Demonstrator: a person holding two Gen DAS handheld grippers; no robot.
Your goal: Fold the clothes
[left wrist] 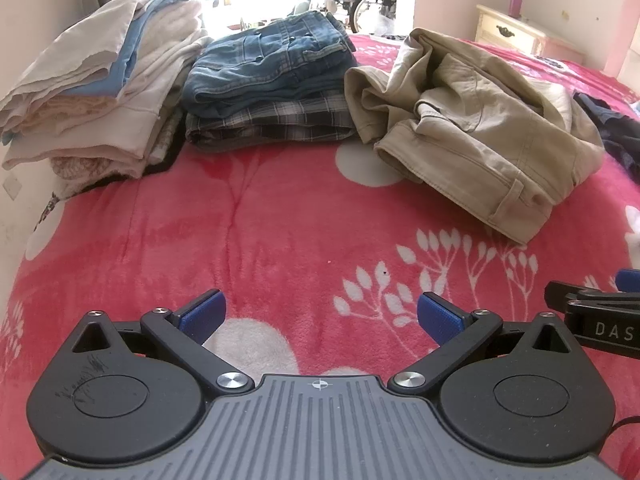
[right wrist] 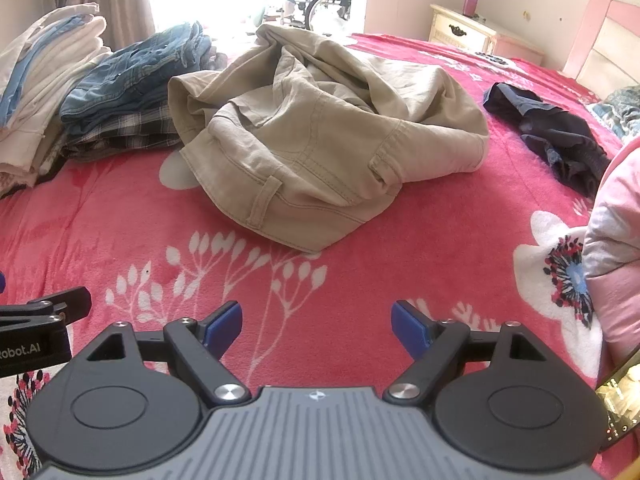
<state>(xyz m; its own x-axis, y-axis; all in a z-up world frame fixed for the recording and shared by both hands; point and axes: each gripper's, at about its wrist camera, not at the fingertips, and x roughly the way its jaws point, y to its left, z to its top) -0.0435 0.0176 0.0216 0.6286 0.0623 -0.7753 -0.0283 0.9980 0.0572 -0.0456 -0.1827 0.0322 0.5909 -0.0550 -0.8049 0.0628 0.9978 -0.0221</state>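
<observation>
Crumpled khaki trousers (right wrist: pixel 320 132) lie in a heap on the pink floral blanket (right wrist: pixel 400 248), waistband toward me; they also show in the left wrist view (left wrist: pixel 472 128) at the right. My left gripper (left wrist: pixel 320 316) is open and empty, low over the blanket, well short of the trousers. My right gripper (right wrist: pixel 318 326) is open and empty, straight in front of the trousers' waistband with a gap of bare blanket between. Each gripper's side shows at the edge of the other's view.
A stack of folded pale clothes (left wrist: pixel 96 92) and a stack of folded jeans on plaid cloth (left wrist: pixel 272 80) stand at the back left. A dark crumpled garment (right wrist: pixel 556 132) lies at the right. A pink pillow (right wrist: pixel 616 248) is at the right edge. A cream nightstand (right wrist: pixel 468 32) stands behind.
</observation>
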